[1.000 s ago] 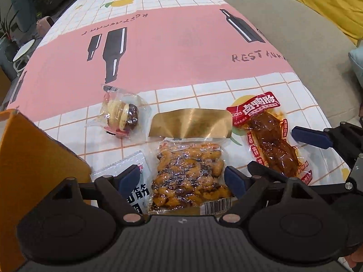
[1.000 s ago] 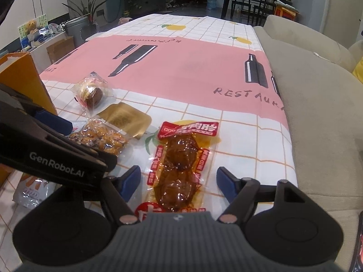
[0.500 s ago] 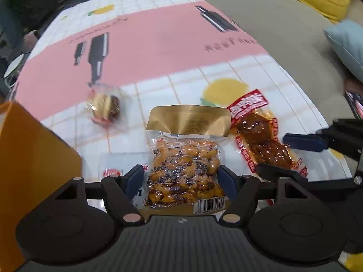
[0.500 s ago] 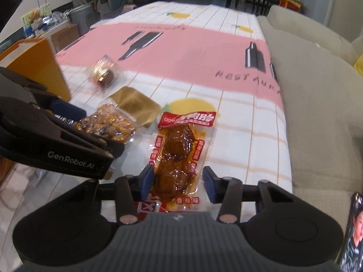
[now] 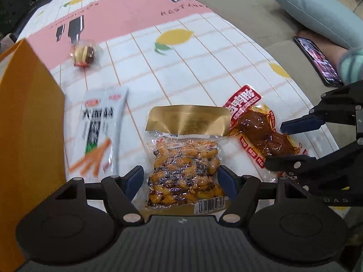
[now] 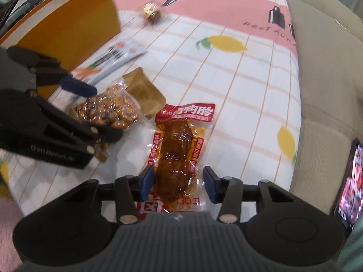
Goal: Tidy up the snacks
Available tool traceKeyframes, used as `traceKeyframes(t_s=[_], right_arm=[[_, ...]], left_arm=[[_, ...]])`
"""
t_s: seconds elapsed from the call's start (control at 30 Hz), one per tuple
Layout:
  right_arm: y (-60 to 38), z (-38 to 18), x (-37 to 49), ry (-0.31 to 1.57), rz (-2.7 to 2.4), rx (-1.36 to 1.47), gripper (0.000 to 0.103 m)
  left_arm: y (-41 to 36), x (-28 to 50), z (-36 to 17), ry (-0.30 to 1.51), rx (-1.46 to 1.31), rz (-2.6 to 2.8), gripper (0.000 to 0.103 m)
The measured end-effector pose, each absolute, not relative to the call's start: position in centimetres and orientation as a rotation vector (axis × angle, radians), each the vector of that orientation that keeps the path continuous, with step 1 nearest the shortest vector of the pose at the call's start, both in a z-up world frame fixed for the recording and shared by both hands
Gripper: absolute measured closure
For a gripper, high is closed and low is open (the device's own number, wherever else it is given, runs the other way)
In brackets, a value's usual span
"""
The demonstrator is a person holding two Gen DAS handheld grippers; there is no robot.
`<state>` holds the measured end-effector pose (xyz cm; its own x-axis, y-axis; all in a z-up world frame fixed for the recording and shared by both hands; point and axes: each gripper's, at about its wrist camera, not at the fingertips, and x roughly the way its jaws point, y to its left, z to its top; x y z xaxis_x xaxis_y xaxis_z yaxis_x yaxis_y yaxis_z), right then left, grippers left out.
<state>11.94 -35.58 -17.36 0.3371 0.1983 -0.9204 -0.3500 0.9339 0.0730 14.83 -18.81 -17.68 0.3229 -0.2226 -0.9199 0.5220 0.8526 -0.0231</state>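
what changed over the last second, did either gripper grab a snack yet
Both grippers moved in: the left gripper now straddles the peanut pack, and the right gripper has narrowed around the red meat pack. Neither has visibly clamped. All four snacks remain on the tablecloth.

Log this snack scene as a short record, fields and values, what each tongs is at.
surface: checked lemon-print tablecloth
left tongs: open, straddling clear gold-topped nut pouch
right tongs: open, straddling red-labelled braised meat pouch
other snacks: white carrot-print sachet; small clear-wrapped round cake
container: orange box, left side
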Motion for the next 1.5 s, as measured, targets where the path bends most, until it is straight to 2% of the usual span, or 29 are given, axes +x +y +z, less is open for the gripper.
traceKeyframes(t_s=[0.1, 0.23, 0.4, 0.7, 0.77, 0.83, 1.0, 1.03, 1.13, 1.5], right_arm=[[-35.4, -17.5, 10.3, 1.169, 0.374, -0.152, 0.041], [-35.1, -17.6, 9.8, 1.123, 0.377, -0.189, 0.028], [-35.3, -18.1, 10.4, 1.074, 0.342, -0.197, 0.026], [-35.0, -18.6, 11.1, 1.014, 0.358, -0.164, 0.022], [-34.9, -18.5, 11.1, 1.014, 0.363, -0.166, 0.025], [-34.7, -18.3, 11.0, 1.011, 0.375, -0.173, 0.041], [-34.6, -17.8, 11.0, 1.045, 0.364, -0.165, 0.049], [-34.7, -17.8, 11.0, 1.052, 0.360, -0.164, 0.063], [-35.6, -16.9, 11.3, 1.050, 0.338, -0.092, 0.067], [-36.4, -15.4, 10.9, 1.007, 0.319, -0.020, 0.069]], left_arm=[[-18.2, 13.7, -17.7, 1.133, 0.281, -0.478, 0.014], [-18.3, 13.1, -17.8, 1.108, 0.282, -0.440, 0.010], [-18.1, 13.5, -18.3, 1.100, 0.230, -0.392, 0.000], [-17.8, 14.0, -18.7, 1.089, 0.201, -0.348, 0.000], [-17.8, 13.9, -18.6, 1.082, 0.199, -0.352, 0.000], [-17.9, 13.7, -18.3, 1.066, 0.205, -0.359, 0.011], [-18.1, 13.6, -18.1, 1.087, 0.215, -0.361, 0.016], [-18.1, 13.4, -17.9, 1.084, 0.217, -0.361, 0.017], [-18.4, 13.0, -17.2, 1.056, 0.244, -0.368, 0.017], [-18.1, 12.6, -11.1, 0.998, 0.157, -0.361, 0.017]])
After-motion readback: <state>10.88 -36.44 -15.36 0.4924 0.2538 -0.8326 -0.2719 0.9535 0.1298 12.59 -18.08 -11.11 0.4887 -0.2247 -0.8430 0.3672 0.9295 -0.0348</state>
